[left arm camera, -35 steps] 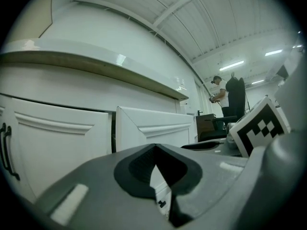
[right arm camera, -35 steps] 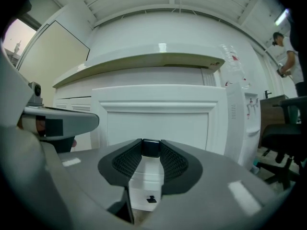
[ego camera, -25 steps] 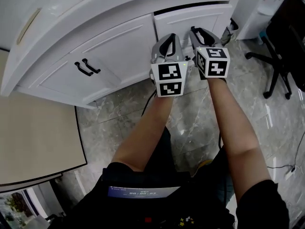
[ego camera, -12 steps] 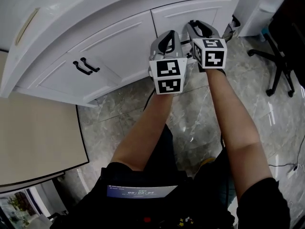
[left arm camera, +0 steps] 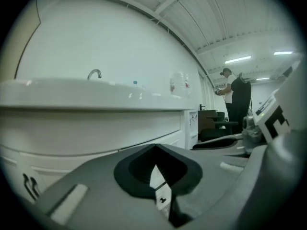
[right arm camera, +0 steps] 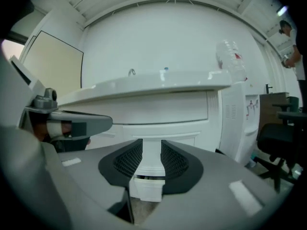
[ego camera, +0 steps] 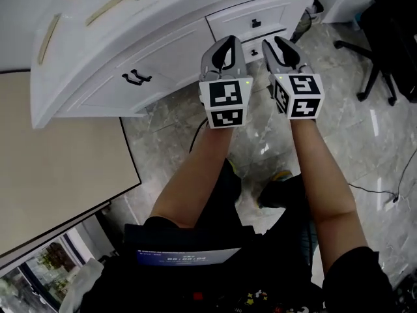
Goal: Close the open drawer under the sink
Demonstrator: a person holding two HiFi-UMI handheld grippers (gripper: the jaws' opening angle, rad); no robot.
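Observation:
The white sink cabinet (ego camera: 169,51) has its top right drawer (ego camera: 277,15) sitting flush with the front, a small black handle (ego camera: 255,23) at its middle. A second handle (ego camera: 254,52) shows on the front below it. Both grippers hang side by side just in front of that drawer, touching nothing. My left gripper (ego camera: 225,41) has its jaws together, with only a sliver showing between them in the left gripper view (left arm camera: 156,164). My right gripper (ego camera: 277,41) keeps a narrow gap with nothing in it, and the white cabinet shows through it in the right gripper view (right arm camera: 151,150).
Two cabinet doors with black handles (ego camera: 135,77) are to the left of the drawer. A beige board (ego camera: 58,155) lies at the left. A black office chair (ego camera: 384,51) and a floor cable (ego camera: 371,191) are at the right. A white dispenser (right arm camera: 237,114) stands beside the cabinet, and a person (left arm camera: 237,95) stands far off.
The drawer stood open with a dark gap above it, both grippers at its front; it went in flush. Both grippers have since drawn back from the cabinet.

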